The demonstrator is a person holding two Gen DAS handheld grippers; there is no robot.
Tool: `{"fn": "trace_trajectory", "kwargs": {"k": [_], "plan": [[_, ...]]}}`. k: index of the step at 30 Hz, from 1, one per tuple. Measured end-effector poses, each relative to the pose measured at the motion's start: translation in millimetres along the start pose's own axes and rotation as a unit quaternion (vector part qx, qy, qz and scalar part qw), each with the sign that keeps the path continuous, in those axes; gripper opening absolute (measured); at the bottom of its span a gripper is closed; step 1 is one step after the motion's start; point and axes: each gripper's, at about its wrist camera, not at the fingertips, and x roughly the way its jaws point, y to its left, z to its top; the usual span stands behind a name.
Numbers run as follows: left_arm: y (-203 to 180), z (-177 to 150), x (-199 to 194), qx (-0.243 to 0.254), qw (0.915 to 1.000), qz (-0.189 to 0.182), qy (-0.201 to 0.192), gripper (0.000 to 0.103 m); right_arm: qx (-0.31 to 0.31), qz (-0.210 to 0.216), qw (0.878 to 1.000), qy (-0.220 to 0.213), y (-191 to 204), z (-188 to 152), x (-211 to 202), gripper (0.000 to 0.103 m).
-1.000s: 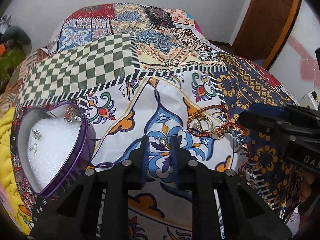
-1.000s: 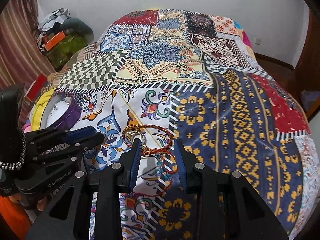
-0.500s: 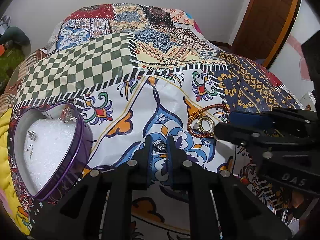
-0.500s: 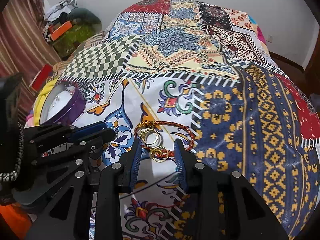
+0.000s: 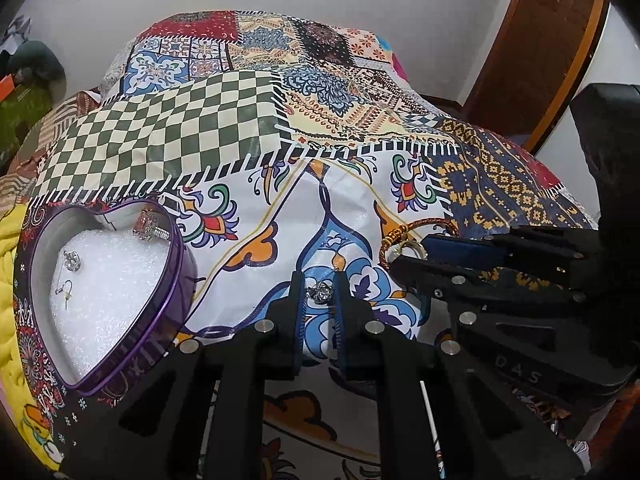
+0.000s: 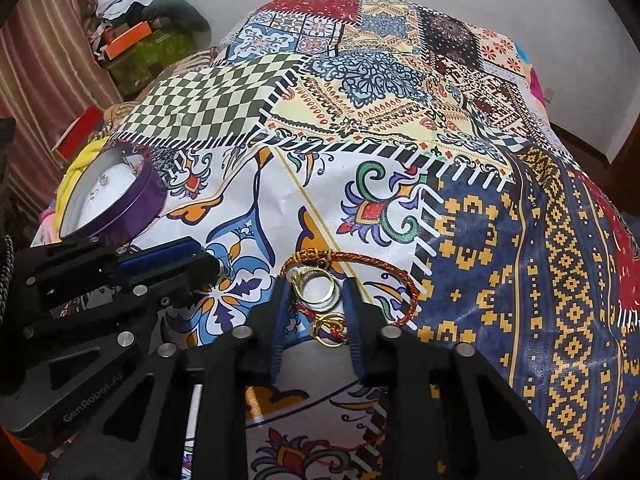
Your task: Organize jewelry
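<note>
A purple heart-shaped tin (image 5: 182,276) lined with white foam lies at the left and holds several small silver pieces (image 5: 72,261); it also shows in the right wrist view (image 6: 146,196). My left gripper (image 5: 319,294) is shut on a small silver earring (image 5: 320,292) just above the bedspread. My right gripper (image 6: 316,308) is open, its fingers either side of a pile of gold and silver rings (image 6: 320,290) and a red braided bracelet (image 6: 400,280) lying on the bedspread. The bracelet's edge shows in the left wrist view (image 5: 404,229).
A patchwork bedspread (image 6: 400,80) covers the bed. A yellow cloth (image 5: 10,248) lies left of the tin. Clutter and an orange box (image 6: 128,38) sit by the far left wall. A brown wooden door (image 5: 532,40) stands at the right.
My left gripper closed on the silver earring. My right gripper moved forward and down until its open fingers straddle the rings and bracelet.
</note>
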Motion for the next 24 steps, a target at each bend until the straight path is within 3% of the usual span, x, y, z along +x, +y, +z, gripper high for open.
{"fn": "trace_trajectory", "kwargs": {"k": [4,6,18,24], "plan": [[0,0,-2,0.0,1.0,0.001,-0.003,0.012,0.007,-0.001,1.0,-0.008,-2,0,-4,0.02],[0,0,-3,0.0,1.0,0.0,-0.003,0.012,0.009,0.001,1.0,-0.01,-2,1,-7,0.006],[2,-5,-23,0.0,0.9998,0.006,-0.018,0.012,0.024,-0.009,0.999,-0.029,-7,-2,-34,0.007],[10,-7,-41,-0.003,0.9994,0.011,-0.033,0.012,0.036,0.008,0.999,-0.008,-11,-8,-38,0.029]]}}
